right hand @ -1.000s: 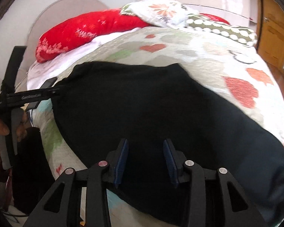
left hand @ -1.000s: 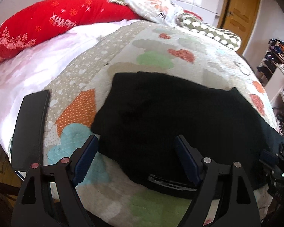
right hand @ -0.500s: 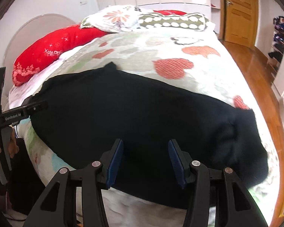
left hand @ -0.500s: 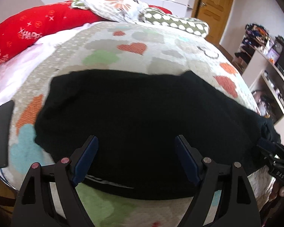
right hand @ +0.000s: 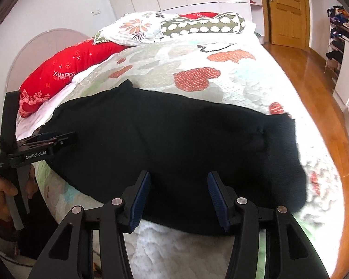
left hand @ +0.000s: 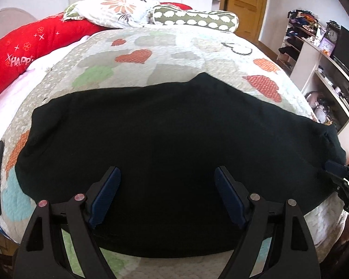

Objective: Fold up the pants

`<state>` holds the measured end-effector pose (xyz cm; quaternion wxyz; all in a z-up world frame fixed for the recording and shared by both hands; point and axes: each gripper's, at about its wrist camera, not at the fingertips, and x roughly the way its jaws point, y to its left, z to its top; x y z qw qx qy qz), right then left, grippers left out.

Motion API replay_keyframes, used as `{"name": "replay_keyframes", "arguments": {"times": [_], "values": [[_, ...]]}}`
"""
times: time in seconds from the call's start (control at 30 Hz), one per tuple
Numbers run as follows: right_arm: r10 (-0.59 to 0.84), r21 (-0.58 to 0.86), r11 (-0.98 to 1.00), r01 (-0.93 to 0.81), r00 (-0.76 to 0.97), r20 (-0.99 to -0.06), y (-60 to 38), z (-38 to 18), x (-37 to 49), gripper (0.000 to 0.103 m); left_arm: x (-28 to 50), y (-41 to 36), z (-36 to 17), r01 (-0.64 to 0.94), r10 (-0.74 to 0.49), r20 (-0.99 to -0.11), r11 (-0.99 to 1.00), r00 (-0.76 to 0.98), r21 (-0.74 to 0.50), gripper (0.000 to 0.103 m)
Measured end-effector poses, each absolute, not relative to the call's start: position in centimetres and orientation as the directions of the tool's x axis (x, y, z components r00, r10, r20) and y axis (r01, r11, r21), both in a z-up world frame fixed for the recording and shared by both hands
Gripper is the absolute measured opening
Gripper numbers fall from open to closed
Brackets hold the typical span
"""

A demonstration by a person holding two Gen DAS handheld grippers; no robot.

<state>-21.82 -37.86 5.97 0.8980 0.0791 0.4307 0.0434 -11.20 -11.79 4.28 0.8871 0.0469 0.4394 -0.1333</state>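
Black pants (left hand: 169, 134) lie spread across the near part of the bed's heart-patterned quilt (left hand: 151, 53); they also show in the right wrist view (right hand: 174, 144). My left gripper (left hand: 167, 181) is open and empty, held above the pants' near edge. My right gripper (right hand: 178, 186) is open and empty, above the near edge toward the pants' right end. The left gripper also shows from the side in the right wrist view (right hand: 58, 138), at the pants' left end. The right gripper's tip shows at the right edge of the left wrist view (left hand: 337, 169).
A red pillow (left hand: 30, 48), a floral pillow (left hand: 114, 9) and a green spotted bolster (left hand: 195, 19) lie at the bed's head. A wooden door (right hand: 287, 11) and wooden floor (right hand: 314, 69) are to the right. Shelves (left hand: 318, 53) with clutter stand beside the bed.
Both grippers have drawn back and swung right, so more of the pants is in view. The right gripper's jaws have opened wider. The pants lie flat on the quilt.
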Motion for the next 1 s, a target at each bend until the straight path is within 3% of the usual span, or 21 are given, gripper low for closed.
{"name": "replay_keyframes", "arguments": {"times": [0.43,1.0], "values": [[0.074,0.180,0.979,0.100,0.645,-0.761,-42.3,7.7,-27.0,0.066,-10.8,-18.6,5.5,0.465,-0.312,-0.795,0.884,0.521,-0.043,0.083],[0.126,0.349,0.917,0.192,0.692,-0.711,-46.2,5.4,-27.2,0.069,-8.5,-33.1,5.7,0.805,-0.504,-0.817,0.587,0.282,-0.084,0.084]]}}
